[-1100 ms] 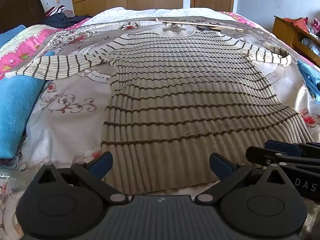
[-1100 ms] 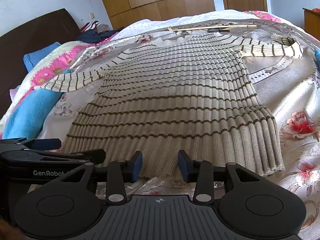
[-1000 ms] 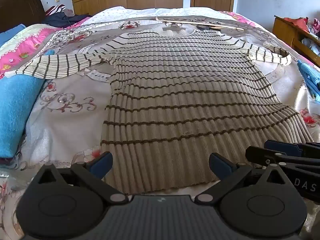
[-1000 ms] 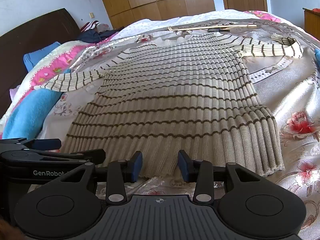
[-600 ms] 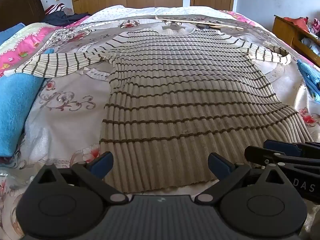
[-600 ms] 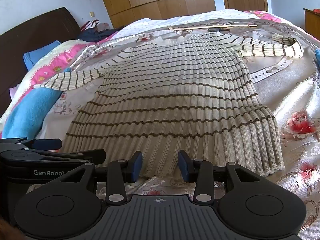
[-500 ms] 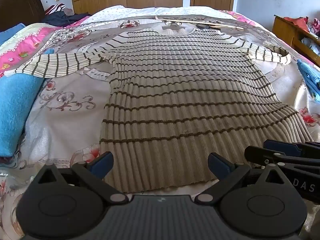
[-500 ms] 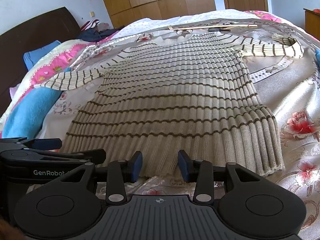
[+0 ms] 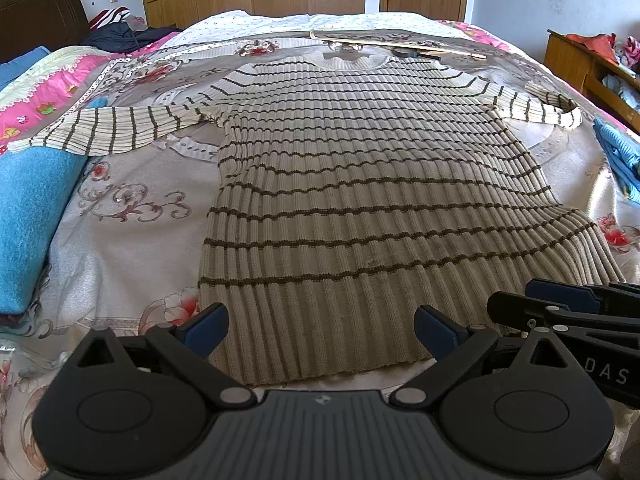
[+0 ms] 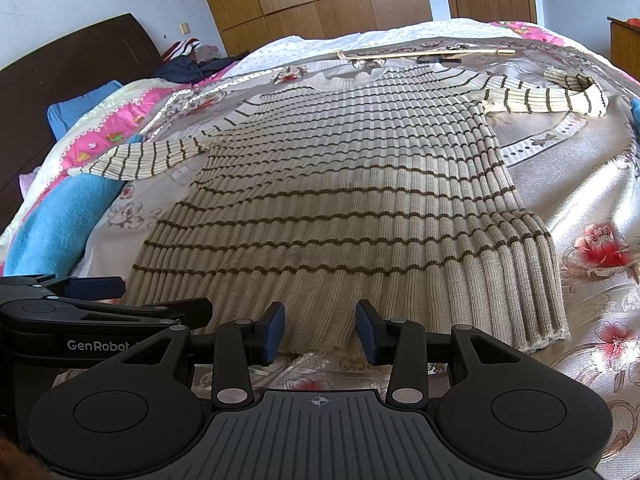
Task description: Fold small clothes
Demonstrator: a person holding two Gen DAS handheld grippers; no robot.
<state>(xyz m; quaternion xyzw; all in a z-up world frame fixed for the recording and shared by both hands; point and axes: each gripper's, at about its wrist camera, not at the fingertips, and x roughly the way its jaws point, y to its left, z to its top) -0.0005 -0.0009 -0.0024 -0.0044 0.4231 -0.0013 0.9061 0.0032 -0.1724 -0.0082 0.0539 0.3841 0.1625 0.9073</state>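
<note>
While level at sweater point(image 9: 360, 200) hem, left tongs point(image 9: 320, 328) wide; right tongs point(image 10: 320, 328) narrower

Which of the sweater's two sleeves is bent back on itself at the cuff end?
The right-hand sleeve: its cuff end doubles back, while the left-hand sleeve lies straight toward the blue towel.

The sweater point(image 9: 360, 184) lies flat on the bed point(image 9: 120, 248). Left of the sweater lies a blanket point(image 9: 28, 216); behind its collar, a stick point(image 9: 400, 45); right of it, a cabinet point(image 9: 576, 64).
</note>
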